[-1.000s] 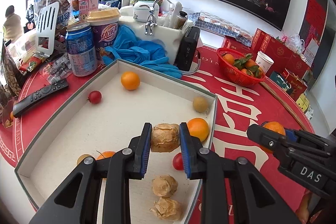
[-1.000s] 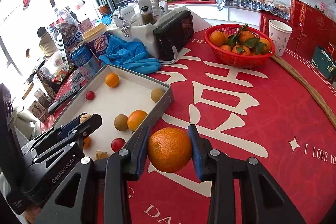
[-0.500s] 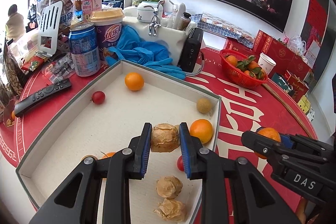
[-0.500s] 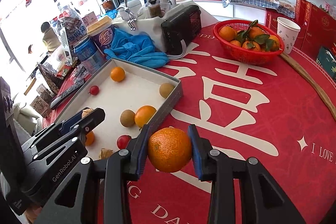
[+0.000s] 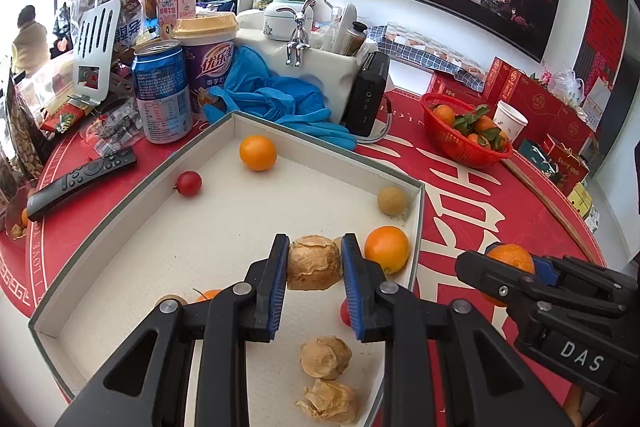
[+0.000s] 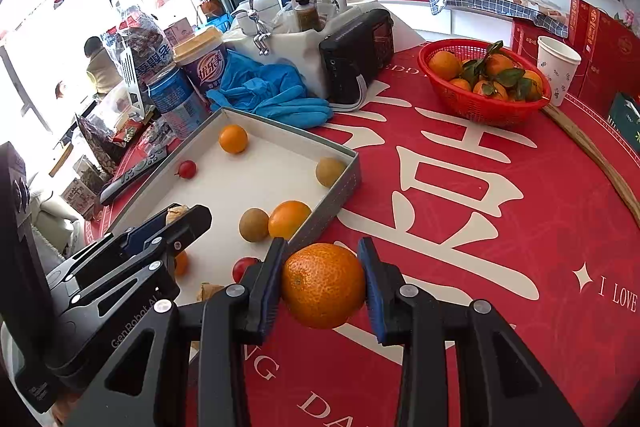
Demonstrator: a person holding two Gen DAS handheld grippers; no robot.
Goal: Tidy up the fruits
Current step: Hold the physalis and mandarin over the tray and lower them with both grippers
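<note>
Left wrist view: left hand-held gripper (image 5: pixel 314 265) clamps a papery husked fruit (image 5: pixel 313 261) between its blue pads, above the white tray (image 5: pixel 120 211). Two more husked fruits (image 5: pixel 326 357) lie in the tray at 6 o'clock from it; an orange (image 5: pixel 386 249) just beside at 3 o'clock. Right hand-held gripper (image 5: pixel 508 267) sits at 3 o'clock, outside the tray over the red tabletop (image 5: pixel 480 203), carrying a mandarin (image 5: pixel 511 258).

Right wrist view: right hand-held gripper (image 6: pixel 322 285) is closed on the mandarin (image 6: pixel 323 285), pads on both sides, just off the tray's (image 6: pixel 336 203) near corner. Red basket of mandarins (image 6: pixel 480 107) at 1 o'clock, well apart. Left hand-held gripper (image 6: pixel 184 221) at 9 o'clock, over the tray.
</note>
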